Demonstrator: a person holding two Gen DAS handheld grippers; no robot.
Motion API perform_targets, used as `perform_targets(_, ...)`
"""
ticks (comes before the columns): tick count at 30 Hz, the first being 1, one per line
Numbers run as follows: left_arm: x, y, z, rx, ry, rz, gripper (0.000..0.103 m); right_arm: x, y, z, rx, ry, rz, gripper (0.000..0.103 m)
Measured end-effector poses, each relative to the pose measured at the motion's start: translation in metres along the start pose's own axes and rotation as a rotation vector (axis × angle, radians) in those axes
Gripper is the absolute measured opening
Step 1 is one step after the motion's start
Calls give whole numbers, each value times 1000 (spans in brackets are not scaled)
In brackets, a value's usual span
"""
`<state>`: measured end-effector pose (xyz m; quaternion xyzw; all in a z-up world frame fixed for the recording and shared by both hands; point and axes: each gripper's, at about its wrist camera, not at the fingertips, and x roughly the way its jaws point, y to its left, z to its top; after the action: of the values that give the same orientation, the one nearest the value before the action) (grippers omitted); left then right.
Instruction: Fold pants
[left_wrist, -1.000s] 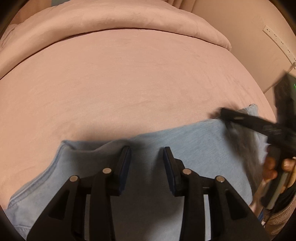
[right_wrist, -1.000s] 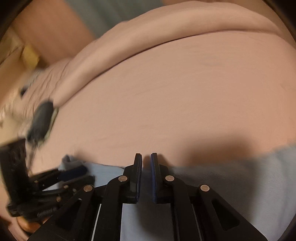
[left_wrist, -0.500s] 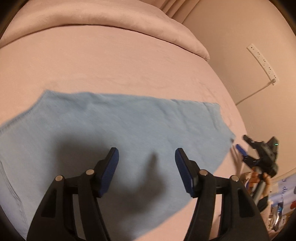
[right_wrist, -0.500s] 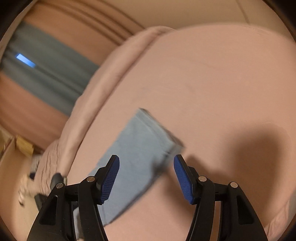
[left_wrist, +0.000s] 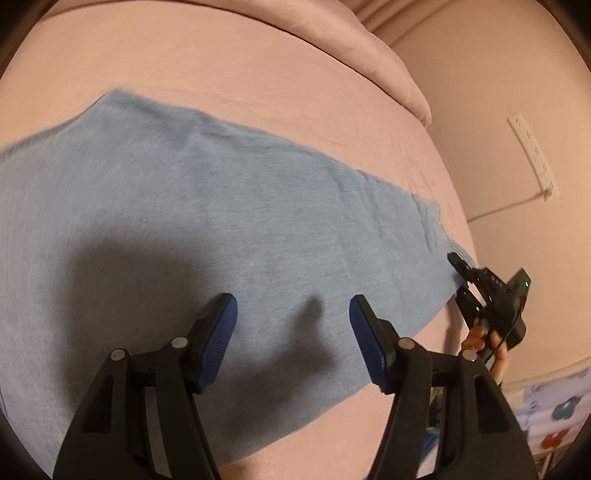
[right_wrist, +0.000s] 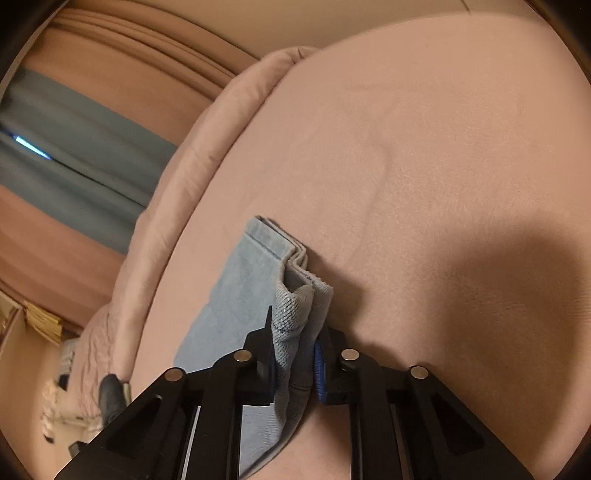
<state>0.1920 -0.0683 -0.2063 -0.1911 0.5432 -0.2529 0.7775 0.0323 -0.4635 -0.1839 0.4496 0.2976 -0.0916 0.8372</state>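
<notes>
Light blue pants (left_wrist: 221, 221) lie flat across a pink bed (left_wrist: 258, 81), folded lengthwise. My left gripper (left_wrist: 291, 325) is open and empty, hovering over the pants' near edge. My right gripper (right_wrist: 295, 354) is shut on the hem end of the pants (right_wrist: 291, 306), where the layered hems bunch up between the fingers. In the left wrist view the right gripper (left_wrist: 461, 277) shows at the far right end of the pants, held by a hand.
A rolled pink duvet (left_wrist: 369, 44) lies along the far side of the bed. A wall with a power strip (left_wrist: 532, 155) and cable stands to the right. A curtained window (right_wrist: 74, 155) and clutter (right_wrist: 59, 391) lie beyond the bed's left end.
The right gripper was open above the hem end; it has dropped and closed on the hems. The left gripper has stayed open and moved closer over the pants.
</notes>
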Motion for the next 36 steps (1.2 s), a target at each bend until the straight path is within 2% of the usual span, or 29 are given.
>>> perform_targets(2, -2, 1, 2, -26, 0, -13, 63, -13, 22, 0, -121, -39, -15, 16)
perform_targets(4, -5, -1, 5, -51, -8, -48, 63, -27, 64, -7, -319, -78, -9, 15)
perform_targets(8, -18, -14, 8, -80, -38, -219, 64, -34, 135, -47, -625, -58, 61, 15)
perform_targets(10, -22, -23, 9, -75, -48, -290, 76, -25, 165, -76, -769, -42, 61, 15)
perform_targets(12, -24, -29, 11, -89, -59, -356, 81, -19, 180, -104, -873, -30, 65, 16)
perform_targets(14, -22, -30, 14, -104, -54, -387, 82, -12, 191, -130, -952, 0, 82, 16)
perform_targets(17, -6, -24, 17, -129, -25, -389, 82, 0, 199, -166, -1042, 61, 108, 15)
perform_targets(19, 8, -11, 15, -199, -1, -388, 79, 6, 203, -184, -1074, 108, 130, 15)
perform_targets(20, 12, -2, 14, -233, 1, -387, 76, 8, 205, -193, -1088, 131, 145, 15)
perform_targets(21, 15, 6, 13, -264, -4, -383, 63, 9, 206, -199, -1099, 142, 150, 15)
perform_targets(22, 17, 12, 12, -279, -3, -378, 41, 11, 207, -204, -1115, 152, 151, 15)
perform_targets(23, 17, 18, 12, -290, -7, -367, 30, 10, 210, -210, -1141, 161, 150, 15)
perform_targets(24, 16, 21, 12, -293, -13, -363, 10, 8, 208, -212, -1155, 165, 150, 15)
perform_targets(25, 10, 25, 13, -295, -27, -360, 6, 7, 211, -216, -1175, 162, 146, 15)
perform_targets(27, -6, 30, 17, -290, -82, -356, 6, 3, 217, -221, -1202, 157, 158, 15)
perform_targets(30, -30, 33, 21, -232, -152, -302, 6, 10, 237, -224, -1205, 160, 215, 15)
perform_targets(36, -43, 62, 25, -266, -187, -227, 6, 31, 247, -249, -1261, 199, 210, 15)
